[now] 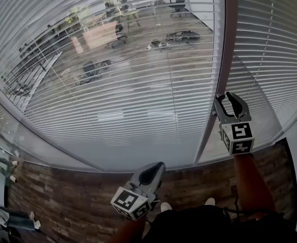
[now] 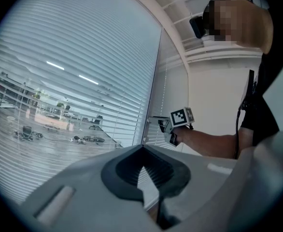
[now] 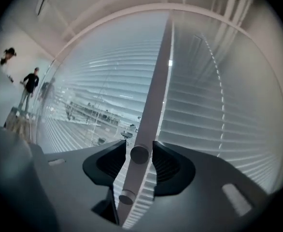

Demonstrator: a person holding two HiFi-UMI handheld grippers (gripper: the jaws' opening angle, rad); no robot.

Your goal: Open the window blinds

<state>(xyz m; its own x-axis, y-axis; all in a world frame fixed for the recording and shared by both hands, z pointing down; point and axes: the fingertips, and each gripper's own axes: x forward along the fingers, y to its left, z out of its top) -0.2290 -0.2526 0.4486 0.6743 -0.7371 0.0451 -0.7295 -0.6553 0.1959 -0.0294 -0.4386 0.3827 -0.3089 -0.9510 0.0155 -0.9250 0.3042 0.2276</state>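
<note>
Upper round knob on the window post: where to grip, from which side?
Grip the upper knob across its round rim, one jaw each side, straight in from the room side. It sticks out of the post toward the right gripper, leaving its sides free; those jaws straddle it, open.

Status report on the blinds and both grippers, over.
Left gripper shut, empty. Right gripper open, upper knob on the window post between its jaws, not clamped. Blinds down, slats see-through. Nothing in the way.

Two blinds (image 1: pixel 138 85), two claws (image 1: pixel 226 98), two round knobs (image 3: pixel 139 154).
</note>
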